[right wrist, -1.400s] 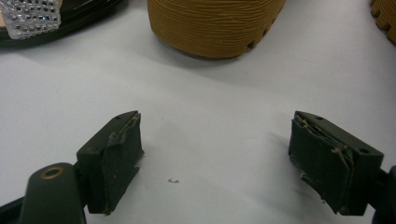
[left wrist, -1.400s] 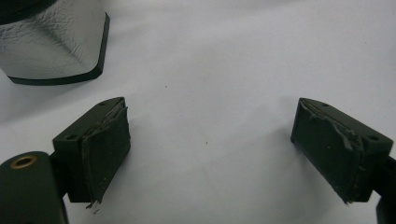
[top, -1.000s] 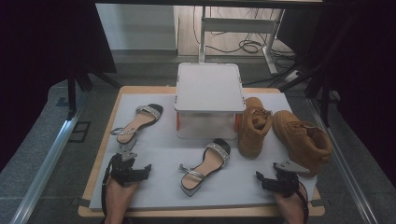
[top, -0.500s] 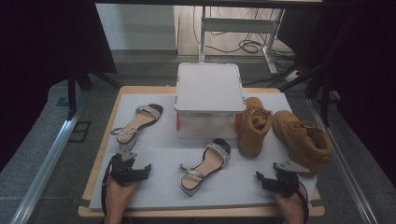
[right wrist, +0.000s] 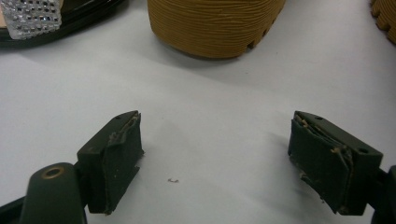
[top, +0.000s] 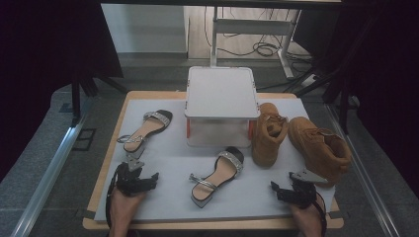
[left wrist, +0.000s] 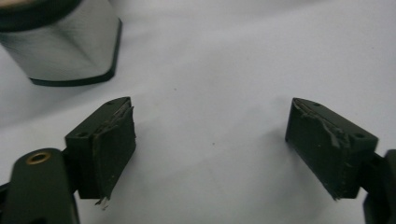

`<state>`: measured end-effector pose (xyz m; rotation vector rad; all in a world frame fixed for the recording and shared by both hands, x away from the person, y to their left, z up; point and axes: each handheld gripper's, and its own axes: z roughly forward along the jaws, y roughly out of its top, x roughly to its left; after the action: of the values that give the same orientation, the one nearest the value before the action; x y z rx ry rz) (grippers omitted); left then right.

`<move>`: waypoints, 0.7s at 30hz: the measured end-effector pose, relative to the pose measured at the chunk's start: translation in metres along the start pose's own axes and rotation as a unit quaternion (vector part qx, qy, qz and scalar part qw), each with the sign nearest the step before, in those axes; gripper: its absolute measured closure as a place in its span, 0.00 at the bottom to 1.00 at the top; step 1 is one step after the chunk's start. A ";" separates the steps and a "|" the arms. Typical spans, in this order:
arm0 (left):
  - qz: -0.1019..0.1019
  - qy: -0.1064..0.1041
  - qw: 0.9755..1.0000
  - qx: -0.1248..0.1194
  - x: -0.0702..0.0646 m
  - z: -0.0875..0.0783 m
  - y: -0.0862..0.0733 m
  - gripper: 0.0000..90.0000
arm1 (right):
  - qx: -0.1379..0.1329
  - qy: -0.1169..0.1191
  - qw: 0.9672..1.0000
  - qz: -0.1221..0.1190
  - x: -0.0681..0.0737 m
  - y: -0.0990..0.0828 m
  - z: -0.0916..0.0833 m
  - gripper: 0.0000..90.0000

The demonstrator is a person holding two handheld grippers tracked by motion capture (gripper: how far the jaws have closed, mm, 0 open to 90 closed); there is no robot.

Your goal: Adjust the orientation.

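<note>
Both grippers resting, jaws apart, empty.
Left gripper [left wrist: 212, 144] just narrowed slightly; sandal heel [left wrist: 65, 51] ahead-left of jaws. Right gripper [right wrist: 215, 158] spread; boot sole [right wrist: 215, 28] ahead.

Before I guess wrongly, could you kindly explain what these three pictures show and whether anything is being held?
A person sits at a table with hand-held tongs in each hand. The high view looks down from above: the left tongs and right tongs rest near the front edge of a white mat. The other two pictures come from cameras riding on each pair of tongs, looking along their black jaws. On the mat lie two sandals, two tan boots and a lidded box. Both tongs are open and hold nothing; the left jaws have just been closing a little, with only bare mat between them.
</note>
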<state>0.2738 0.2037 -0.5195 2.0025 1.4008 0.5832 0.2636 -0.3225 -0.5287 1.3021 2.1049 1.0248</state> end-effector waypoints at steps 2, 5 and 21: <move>-0.010 -0.004 1.000 -0.015 0.002 -0.005 0.000 0.26 | 0.000 0.000 1.000 0.000 0.000 0.000 0.000 0.19; -0.017 -0.008 1.000 -0.024 0.005 -0.008 0.000 0.40 | 0.000 0.000 1.000 0.000 0.000 0.000 0.000 0.19; -0.064 0.002 0.997 -0.041 0.030 -0.012 0.002 0.92 | 0.000 0.000 1.000 0.000 0.000 0.000 0.000 0.19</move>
<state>0.2772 0.2343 -0.5089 1.8338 1.4712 0.5794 0.2635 -0.3226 -0.5287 1.3025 2.1043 1.0250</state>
